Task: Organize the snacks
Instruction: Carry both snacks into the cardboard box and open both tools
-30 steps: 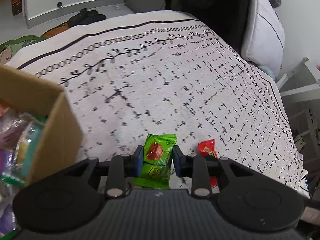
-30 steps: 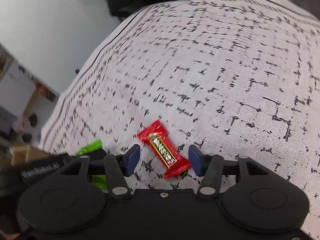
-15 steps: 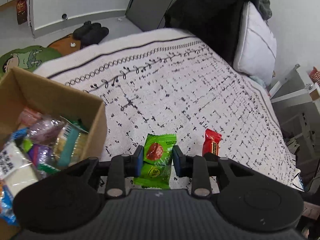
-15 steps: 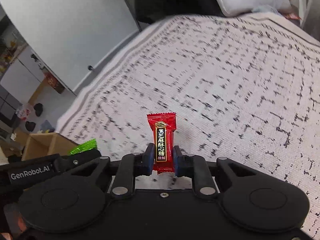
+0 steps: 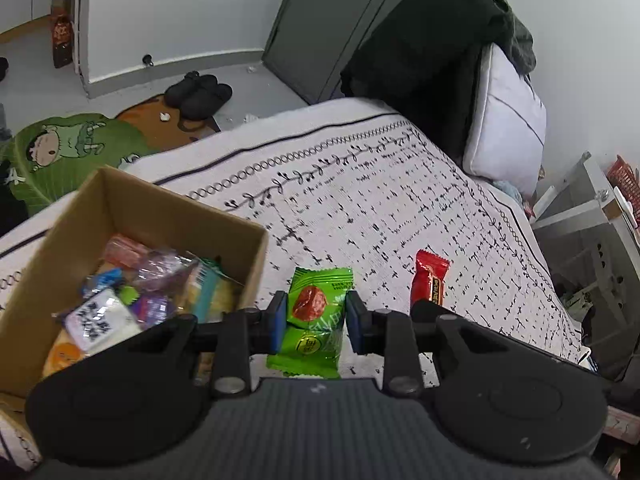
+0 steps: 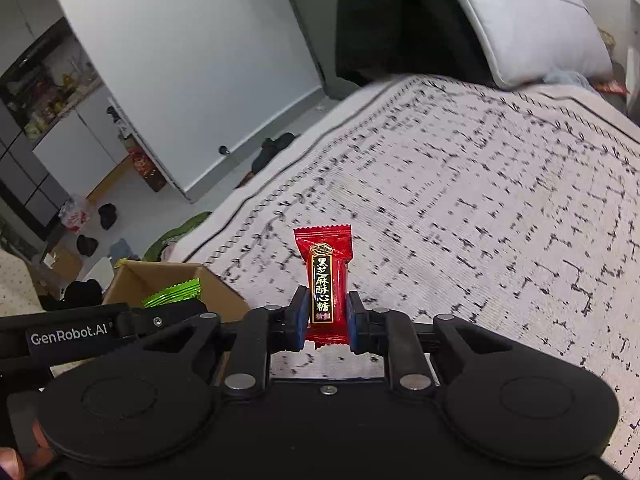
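Above the bed (image 5: 360,200), left tongs (image 5: 316,317) pinch a green snack (image 5: 316,316) just right of the box (image 5: 168,216) — already holding snacks. From the right wrist, right tongs (image 6: 325,322) pinch a red candy (image 6: 325,280) upright — box (image 6: 160,280) lower left.

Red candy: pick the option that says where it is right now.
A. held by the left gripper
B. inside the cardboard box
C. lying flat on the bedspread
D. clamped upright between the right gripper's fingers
D. The right wrist view shows the red candy standing upright, pinched between the right gripper fingers above the bedspread; the left gripper holds a green candy.
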### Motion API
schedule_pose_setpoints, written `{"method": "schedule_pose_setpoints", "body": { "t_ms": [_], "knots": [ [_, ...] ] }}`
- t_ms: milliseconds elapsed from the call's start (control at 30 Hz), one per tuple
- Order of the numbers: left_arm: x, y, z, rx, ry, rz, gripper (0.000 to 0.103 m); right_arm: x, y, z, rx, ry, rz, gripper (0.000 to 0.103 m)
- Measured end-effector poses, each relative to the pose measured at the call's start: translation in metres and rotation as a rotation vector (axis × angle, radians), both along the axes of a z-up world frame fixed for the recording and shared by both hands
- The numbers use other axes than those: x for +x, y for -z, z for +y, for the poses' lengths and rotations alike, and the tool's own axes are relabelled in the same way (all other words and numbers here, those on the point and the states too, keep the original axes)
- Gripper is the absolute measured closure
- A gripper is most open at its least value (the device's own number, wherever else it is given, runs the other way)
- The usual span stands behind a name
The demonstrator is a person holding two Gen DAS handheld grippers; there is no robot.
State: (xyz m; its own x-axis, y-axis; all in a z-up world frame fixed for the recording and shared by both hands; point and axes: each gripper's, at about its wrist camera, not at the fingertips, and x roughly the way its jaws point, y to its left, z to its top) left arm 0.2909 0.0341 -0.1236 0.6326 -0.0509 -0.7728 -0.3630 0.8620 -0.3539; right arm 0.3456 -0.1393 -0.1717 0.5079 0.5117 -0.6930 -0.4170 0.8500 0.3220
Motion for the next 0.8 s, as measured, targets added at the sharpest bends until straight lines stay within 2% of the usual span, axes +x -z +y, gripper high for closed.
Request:
{"method": "schedule_pose_setpoints", "body": {
  "t_ms": [400,800],
  "knots": [
    [-0.031,-0.027,0.024,0.037,-0.041,-0.028,0.073,-0.022,-0.021,0.012,0.022,-0.037,-0.051,0.084],
    [-0.061,-0.039,0.053,0.03,-0.073,-0.035,0.073,-0.043,-0.038,0.034,0.039,-0.086,-0.104,0.084]
  ]
}}
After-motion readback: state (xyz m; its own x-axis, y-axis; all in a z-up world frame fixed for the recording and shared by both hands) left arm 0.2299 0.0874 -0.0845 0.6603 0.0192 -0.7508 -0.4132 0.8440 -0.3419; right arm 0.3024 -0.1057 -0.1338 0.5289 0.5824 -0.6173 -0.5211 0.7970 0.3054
